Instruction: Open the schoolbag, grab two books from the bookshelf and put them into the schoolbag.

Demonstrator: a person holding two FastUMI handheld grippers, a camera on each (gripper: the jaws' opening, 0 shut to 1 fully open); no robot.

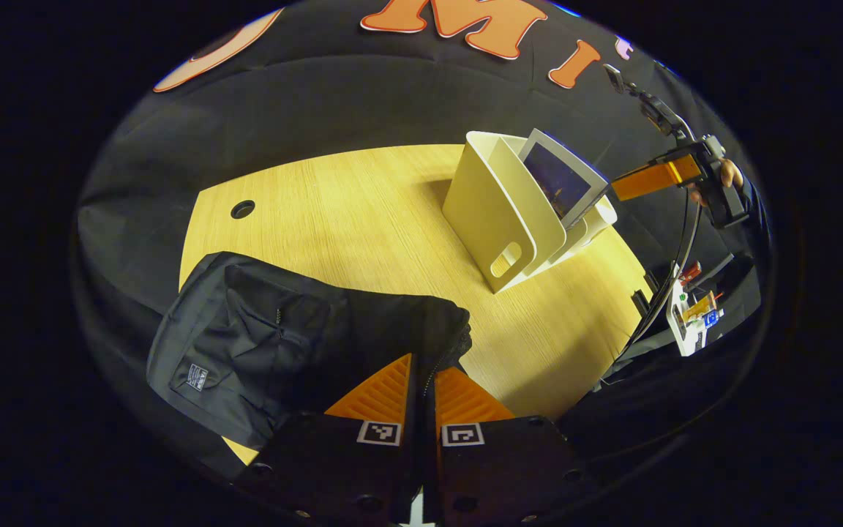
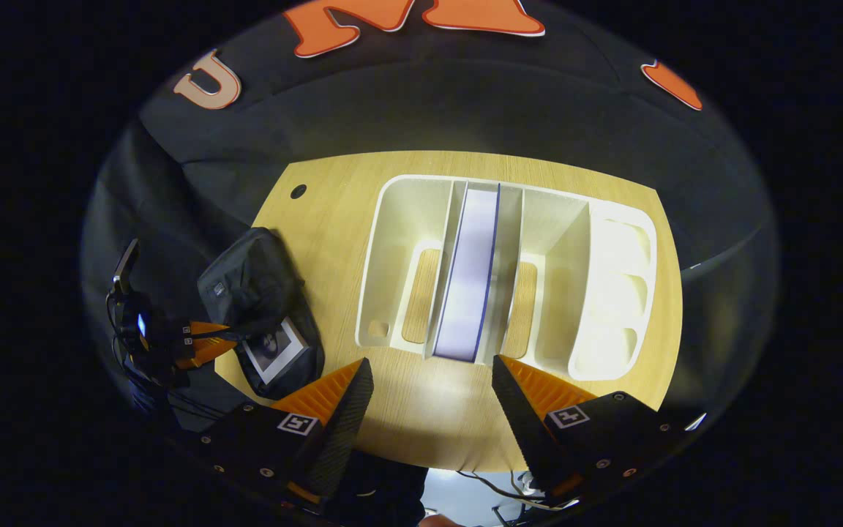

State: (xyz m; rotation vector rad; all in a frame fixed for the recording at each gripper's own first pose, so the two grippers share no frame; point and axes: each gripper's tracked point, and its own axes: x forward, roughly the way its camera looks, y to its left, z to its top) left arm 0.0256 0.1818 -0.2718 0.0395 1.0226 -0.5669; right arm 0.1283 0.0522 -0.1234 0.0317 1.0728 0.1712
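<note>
While left tongs [image 1: 424, 384] pinch the soft schoolbag [image 1: 260, 344] rim, right tongs [image 2: 432, 388] gape wide; straight ahead, a stiff, light-looking book [image 2: 467, 274] stands in the bookshelf [image 2: 615, 278]; take its near spine.

the black schoolbag [image 2: 257, 293] lay on the wooden table to the left of the white bookshelf [image 2: 612, 293], its mouth open with a book [image 2: 273, 348] showing inside. a second book [image 2: 467, 278] with a blue-edged cover stood upright in a middle slot of the bookshelf.
</note>
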